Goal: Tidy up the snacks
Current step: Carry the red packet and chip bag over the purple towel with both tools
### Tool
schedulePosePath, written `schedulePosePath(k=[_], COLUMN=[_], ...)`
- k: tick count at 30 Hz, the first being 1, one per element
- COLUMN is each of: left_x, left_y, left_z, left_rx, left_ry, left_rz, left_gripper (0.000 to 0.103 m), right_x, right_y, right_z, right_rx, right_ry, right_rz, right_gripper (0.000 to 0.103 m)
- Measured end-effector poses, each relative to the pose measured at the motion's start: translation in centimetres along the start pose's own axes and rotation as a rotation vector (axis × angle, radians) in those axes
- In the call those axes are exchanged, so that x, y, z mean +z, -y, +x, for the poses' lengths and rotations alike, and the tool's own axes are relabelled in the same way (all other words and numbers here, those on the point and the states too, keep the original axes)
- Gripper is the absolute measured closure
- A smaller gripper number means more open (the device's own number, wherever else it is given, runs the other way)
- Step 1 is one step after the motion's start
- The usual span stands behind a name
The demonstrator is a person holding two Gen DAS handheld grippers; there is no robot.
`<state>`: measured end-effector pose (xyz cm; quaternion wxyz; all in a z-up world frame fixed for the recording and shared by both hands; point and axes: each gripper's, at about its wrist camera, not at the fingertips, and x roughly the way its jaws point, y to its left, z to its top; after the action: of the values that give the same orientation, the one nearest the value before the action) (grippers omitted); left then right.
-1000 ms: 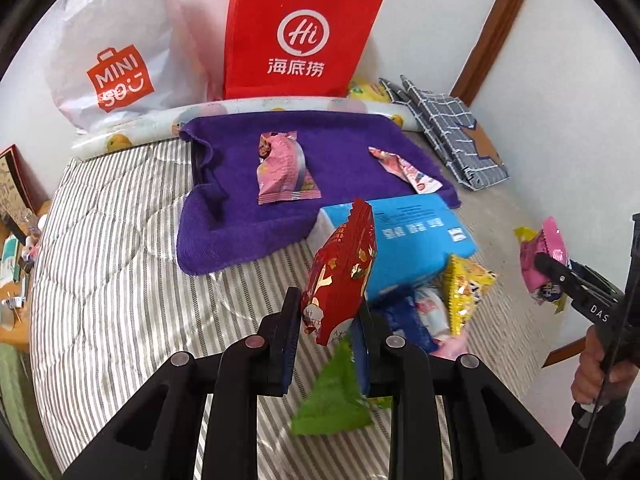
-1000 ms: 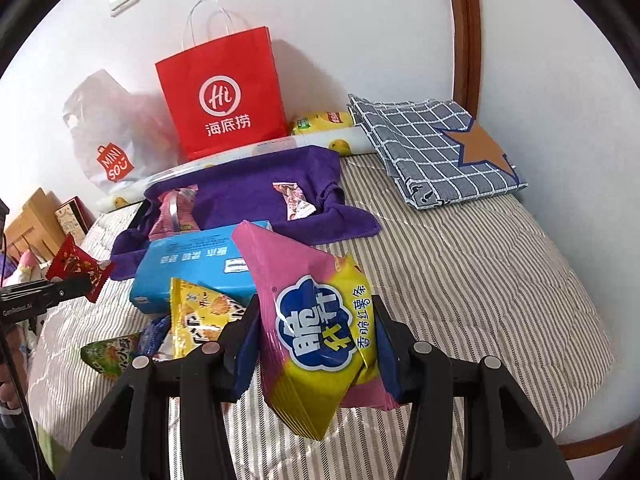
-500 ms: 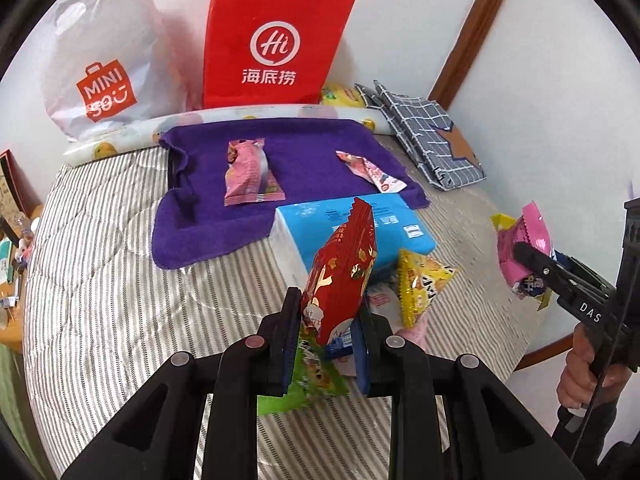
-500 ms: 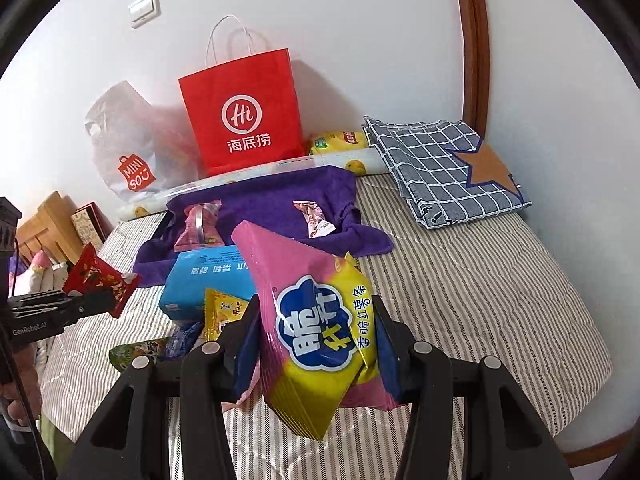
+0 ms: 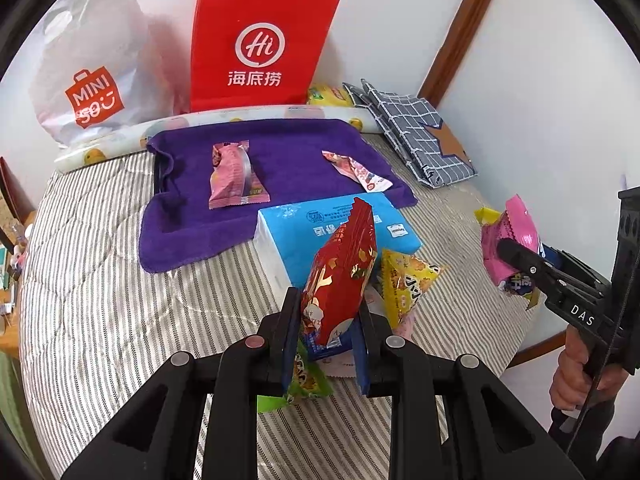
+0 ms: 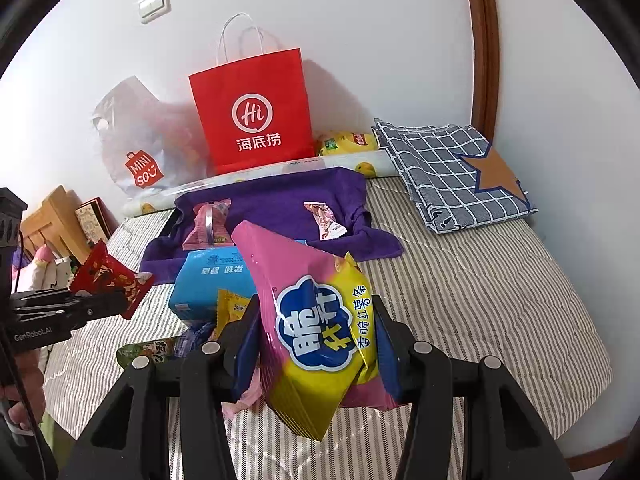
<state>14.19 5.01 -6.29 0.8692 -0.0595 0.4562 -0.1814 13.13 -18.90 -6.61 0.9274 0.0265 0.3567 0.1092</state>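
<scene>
— Hidden? Left gripper (image 5: 325,334), clenched on red packet (image 5: 340,276) above the bed (image 5: 100,300), covers blue wrapper (image 5: 328,340).
— Right gripper (image 6: 316,344) clamps pink bag (image 6: 316,320), hiding snacks beneath. Changed? Barely; left view drawn back slightly.

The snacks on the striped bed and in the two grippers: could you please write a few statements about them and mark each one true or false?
1. The left gripper is shut on a red foil snack packet. True.
2. The right gripper is open with nothing between its fingers. False: it is shut on a pink and yellow chip bag.
3. Two pink wrapped snacks lie on the purple towel. True.
4. The red paper bag lies flat on the towel. False: it stands upright against the wall behind it.
5. The light blue tissue pack sits on the folded grey checked cloth. False: they are apart; the pack lies at the towel's near edge.
</scene>
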Motion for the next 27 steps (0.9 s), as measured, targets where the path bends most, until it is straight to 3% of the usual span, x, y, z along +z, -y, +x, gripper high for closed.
schedulePosePath(k=[27], left_x=[2.5], left_y=[-1.2], left_z=[1.0], left_rx=[0.006], left_ry=[0.027], left_rz=[-0.015], left_gripper=[0.079], right_x=[1.6], right_y=[-1.4], right_z=[2.3], right_rx=[0.018], right_ry=[-0.01], right_rz=[-0.047], right_gripper=[0.055])
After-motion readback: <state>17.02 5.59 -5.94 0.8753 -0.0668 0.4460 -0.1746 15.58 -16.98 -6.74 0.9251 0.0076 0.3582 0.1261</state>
